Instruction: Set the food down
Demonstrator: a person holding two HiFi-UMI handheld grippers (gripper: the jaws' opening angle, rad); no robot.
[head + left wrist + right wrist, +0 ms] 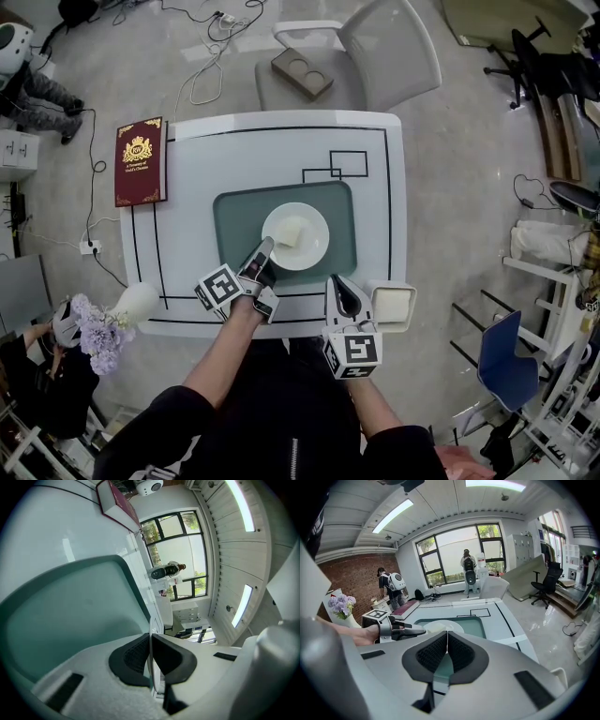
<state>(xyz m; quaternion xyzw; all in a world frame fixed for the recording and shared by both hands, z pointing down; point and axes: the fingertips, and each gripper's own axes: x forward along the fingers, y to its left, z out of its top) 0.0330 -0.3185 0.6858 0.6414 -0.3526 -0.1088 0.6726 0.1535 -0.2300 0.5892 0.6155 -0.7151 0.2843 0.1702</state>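
The food [292,231] is a small pale cream block with soft, squarish edges. From where I watch it sits just beyond the tips of the left claw [263,251], near the middle of a round white plate [316,251] with a smooth, glossy face. I see the left claw rolled onto its side and closed on the plate's near-left rim: in its own view the two dark, ribbed pads press together with only a thin white edge of the rim between them. The plate rests on a dull teal placemat [234,220] with rounded corners, which spreads out ahead of and to both sides of that claw. The placemat lies on a white, slightly shiny surface [187,197] marked with thin black lines and small rectangles. The right claw [339,284] hovers at the near edge of the surface, to the right of the left claw and apart from the plate. Its jaws are shut, pad against pad, and nothing is between them. Just to its right stands a small square white tray [392,305]. Far off to the left of the left claw lies a flat dark red book [139,161] with a gold crest. Nearer, and also to the left, a white vase [136,302] holds purple flowers. Beyond the surface stands a white mesh-backed chair [389,42].
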